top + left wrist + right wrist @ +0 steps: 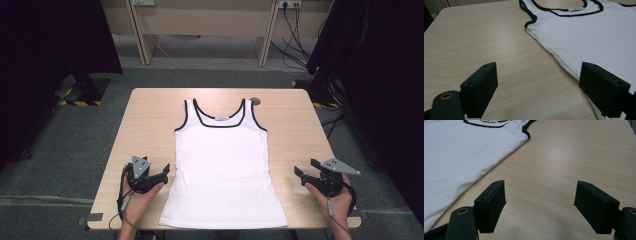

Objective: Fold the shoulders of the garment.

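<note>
On the light wooden table (300, 125) a white black-trimmed tank top (222, 165) lay flat, centred. Left gripper (162, 172) and right gripper (304, 173) flanked it, jaws spread, empty. Left gripper view suggested one jaw possibly overlapping the side seam.

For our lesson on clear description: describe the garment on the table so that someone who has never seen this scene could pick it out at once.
Start at the light wooden table. Flat in its middle lies a white tank top, straps toward the far edge, hem at the near edge, between the left gripper and right gripper, both with open jaws. It is the sole piece of cloth there, marked by black trim around neckline and armholes.
</note>
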The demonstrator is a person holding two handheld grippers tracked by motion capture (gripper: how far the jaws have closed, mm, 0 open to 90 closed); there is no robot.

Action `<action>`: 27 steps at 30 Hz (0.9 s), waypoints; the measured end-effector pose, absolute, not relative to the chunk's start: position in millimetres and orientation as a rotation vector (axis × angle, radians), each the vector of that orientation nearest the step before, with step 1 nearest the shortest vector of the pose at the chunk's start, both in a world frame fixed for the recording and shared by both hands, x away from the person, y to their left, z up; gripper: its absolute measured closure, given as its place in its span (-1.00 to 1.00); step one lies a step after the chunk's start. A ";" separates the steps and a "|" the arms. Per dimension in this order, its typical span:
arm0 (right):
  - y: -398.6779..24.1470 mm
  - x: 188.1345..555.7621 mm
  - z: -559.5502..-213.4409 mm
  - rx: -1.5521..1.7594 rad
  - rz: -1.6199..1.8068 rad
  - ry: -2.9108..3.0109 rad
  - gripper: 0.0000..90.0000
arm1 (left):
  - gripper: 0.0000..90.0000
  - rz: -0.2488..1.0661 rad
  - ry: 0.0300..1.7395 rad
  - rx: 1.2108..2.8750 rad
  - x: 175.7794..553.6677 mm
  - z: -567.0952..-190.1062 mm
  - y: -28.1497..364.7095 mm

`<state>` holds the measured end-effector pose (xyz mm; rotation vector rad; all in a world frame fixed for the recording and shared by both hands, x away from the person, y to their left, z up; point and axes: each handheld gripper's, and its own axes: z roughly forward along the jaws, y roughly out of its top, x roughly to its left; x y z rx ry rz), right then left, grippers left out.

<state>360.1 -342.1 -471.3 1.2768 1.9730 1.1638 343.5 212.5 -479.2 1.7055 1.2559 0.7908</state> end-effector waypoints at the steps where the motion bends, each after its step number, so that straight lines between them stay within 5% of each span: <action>1: -341.7 361.4 -471.3 1.280 1.166 1.973 -0.44 | -0.66 0.790 1.258 1.705 343.5 -479.2 212.6; 12: -319.8 405.7 -449.1 1.250 1.190 2.025 -0.34 | -0.67 0.806 1.248 1.709 342.4 -479.2 210.7; 27: -280.3 528.9 -413.3 1.275 1.123 2.169 0.08 | -0.67 0.798 1.252 1.711 342.6 -479.1 211.2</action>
